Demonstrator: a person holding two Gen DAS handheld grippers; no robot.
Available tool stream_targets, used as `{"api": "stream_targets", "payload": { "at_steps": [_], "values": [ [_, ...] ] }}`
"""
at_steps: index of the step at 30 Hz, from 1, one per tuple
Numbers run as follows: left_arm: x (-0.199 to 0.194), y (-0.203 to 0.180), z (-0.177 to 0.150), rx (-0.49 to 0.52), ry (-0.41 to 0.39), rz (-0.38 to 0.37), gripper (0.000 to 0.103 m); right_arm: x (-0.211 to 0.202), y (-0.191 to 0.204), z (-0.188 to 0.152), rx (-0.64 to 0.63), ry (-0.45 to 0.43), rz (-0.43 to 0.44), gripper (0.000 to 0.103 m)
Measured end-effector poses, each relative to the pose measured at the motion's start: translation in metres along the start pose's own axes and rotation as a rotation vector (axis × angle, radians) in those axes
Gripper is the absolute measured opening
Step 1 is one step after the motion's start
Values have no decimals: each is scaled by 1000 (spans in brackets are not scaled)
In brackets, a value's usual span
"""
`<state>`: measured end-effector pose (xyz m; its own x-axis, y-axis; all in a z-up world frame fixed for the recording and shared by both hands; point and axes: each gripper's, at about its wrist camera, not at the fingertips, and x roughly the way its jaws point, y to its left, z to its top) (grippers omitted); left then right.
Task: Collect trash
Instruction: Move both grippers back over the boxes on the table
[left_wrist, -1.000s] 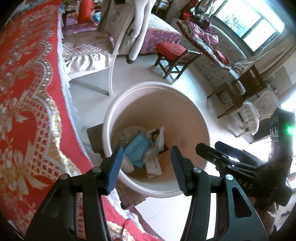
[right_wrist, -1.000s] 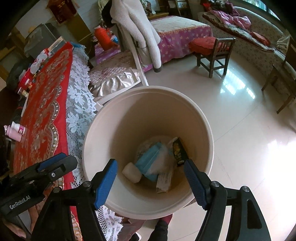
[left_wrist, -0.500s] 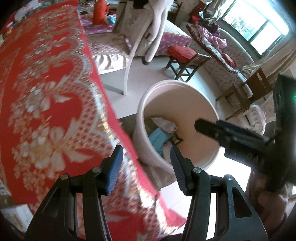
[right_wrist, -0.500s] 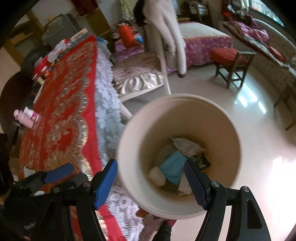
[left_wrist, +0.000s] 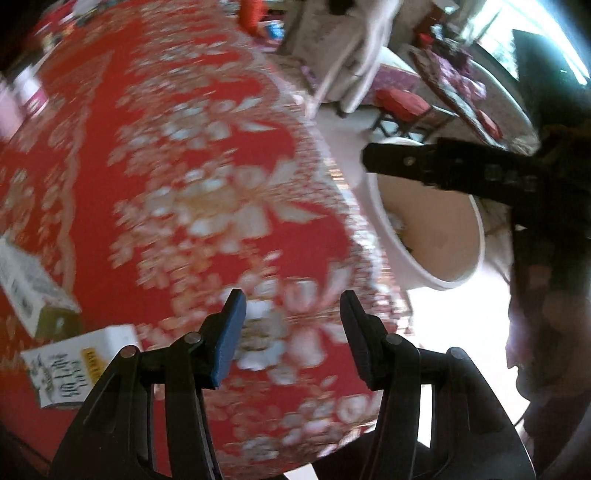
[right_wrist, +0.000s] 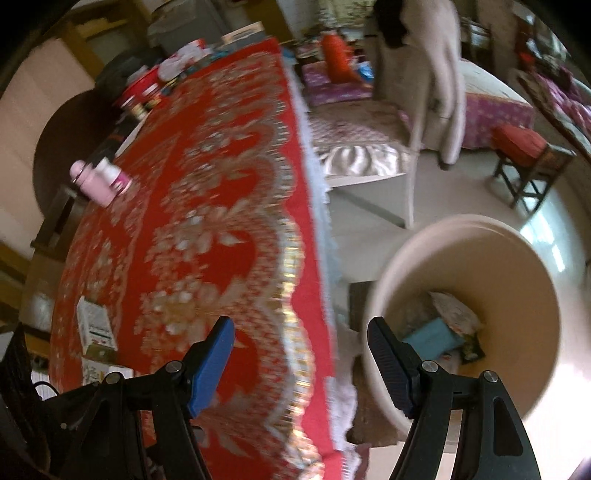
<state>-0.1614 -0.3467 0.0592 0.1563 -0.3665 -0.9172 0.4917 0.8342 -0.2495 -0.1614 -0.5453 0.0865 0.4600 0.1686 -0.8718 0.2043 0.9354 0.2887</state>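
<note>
Both tools gaping and empty: left tool (left_wrist: 291, 332), right tool (right_wrist: 301, 354). Bench (left_wrist: 155, 177) cloth blurred; bin (right_wrist: 517, 266) partly hidden.

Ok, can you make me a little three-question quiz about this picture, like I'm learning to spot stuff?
1. True or false: the left claw is holding a piece of trash.
2. Where does the trash bin stand? A) on the table B) on the floor beside the table C) on the chair
3. Fill in: the tablecloth is mostly ____ with a gold and white flower pattern.

Key:
1. False: both the left claw and the right claw are open with nothing between the fingers.
2. B. Trash lies inside it, including something light blue.
3. Red. White boxes lie on it near the left claw.
</note>
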Motion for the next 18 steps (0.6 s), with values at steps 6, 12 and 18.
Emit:
{"api": "stream_targets", "payload": {
  "at_steps": [6, 12, 18],
  "values": [
    [-8, 49, -12, -114, 4, 11, 51, 19, 42, 7, -66, 29, 39, 72],
    [-40, 104, -47, -239, -19, 51, 51, 39, 79, 13, -120, 66, 82, 72],
    [-70, 171, -83, -386, -33, 138, 51, 57, 128, 14, -208, 108, 136, 72]
  ]
}}
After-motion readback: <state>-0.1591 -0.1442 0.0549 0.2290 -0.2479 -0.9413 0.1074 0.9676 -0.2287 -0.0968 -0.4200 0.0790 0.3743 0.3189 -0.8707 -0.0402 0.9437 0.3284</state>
